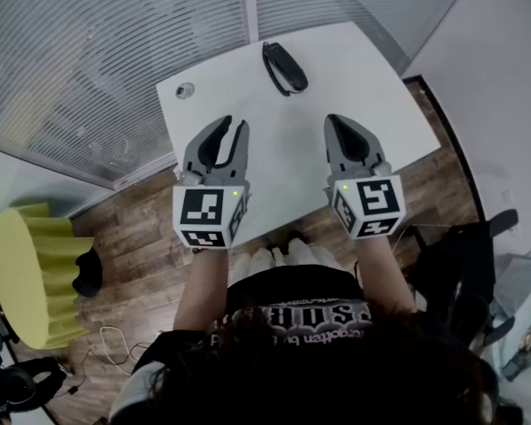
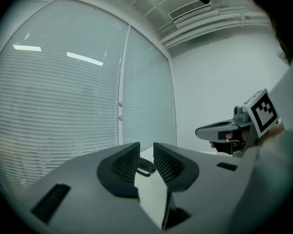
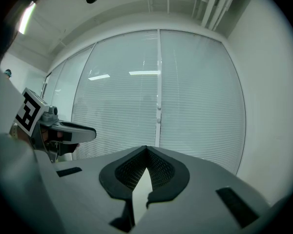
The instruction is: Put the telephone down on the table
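The black telephone handset lies flat on the white table near its far edge. My left gripper hangs over the near half of the table, short of the handset, shut with nothing in it. In the left gripper view its jaws leave only a slim slit, through which the handset shows on the table beyond. My right gripper is level with it to the right, shut and empty; its pads meet at the tips.
A small round grommet sits in the table's far left corner. Slatted blinds run behind the table. On the wooden floor stand a yellow stool at the left and a dark chair at the right.
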Motion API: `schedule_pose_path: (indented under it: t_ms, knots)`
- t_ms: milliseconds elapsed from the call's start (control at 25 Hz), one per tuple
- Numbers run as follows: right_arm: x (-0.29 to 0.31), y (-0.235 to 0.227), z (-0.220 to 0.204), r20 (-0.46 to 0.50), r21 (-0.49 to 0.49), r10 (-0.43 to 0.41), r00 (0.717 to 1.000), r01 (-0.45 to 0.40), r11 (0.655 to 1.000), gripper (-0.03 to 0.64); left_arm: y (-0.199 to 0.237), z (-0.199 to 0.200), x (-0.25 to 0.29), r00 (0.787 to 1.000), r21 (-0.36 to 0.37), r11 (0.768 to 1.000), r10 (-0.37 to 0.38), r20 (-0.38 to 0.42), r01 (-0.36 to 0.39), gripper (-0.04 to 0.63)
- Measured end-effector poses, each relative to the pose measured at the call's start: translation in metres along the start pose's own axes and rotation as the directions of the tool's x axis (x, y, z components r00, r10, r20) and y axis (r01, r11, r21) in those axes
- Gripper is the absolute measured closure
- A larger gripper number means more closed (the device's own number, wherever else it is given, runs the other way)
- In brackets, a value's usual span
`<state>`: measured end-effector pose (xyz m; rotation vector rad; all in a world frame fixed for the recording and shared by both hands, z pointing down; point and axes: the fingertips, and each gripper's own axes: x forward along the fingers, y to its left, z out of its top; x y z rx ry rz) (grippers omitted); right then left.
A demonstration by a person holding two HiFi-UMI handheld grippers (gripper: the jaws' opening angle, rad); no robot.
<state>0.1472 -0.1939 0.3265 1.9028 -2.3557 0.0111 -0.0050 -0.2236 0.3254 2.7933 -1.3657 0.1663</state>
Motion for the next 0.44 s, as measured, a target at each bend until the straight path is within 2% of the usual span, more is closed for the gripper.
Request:
schedule_pose_path:
  t_ms: [120, 440]
  knots:
    - [0.0004, -0.0008, -0.0016, -0.004, -0.010, -0.006, 1.000, 0.006, 1.000, 0.589, 0.0019, -0.0069, -0.0007, 0.999, -0.005, 1.000, -0.002, -0.034, 0.002, 0.506]
    - [0.0025, -0.0007, -0.0027, -0.011, -0.008, -0.010, 1.000, 0.010, 1.000, 0.589, 0.0057, -0.0093, 0.0007, 0.999, -0.008, 1.000, -0.003, -0.037, 0.002, 0.506]
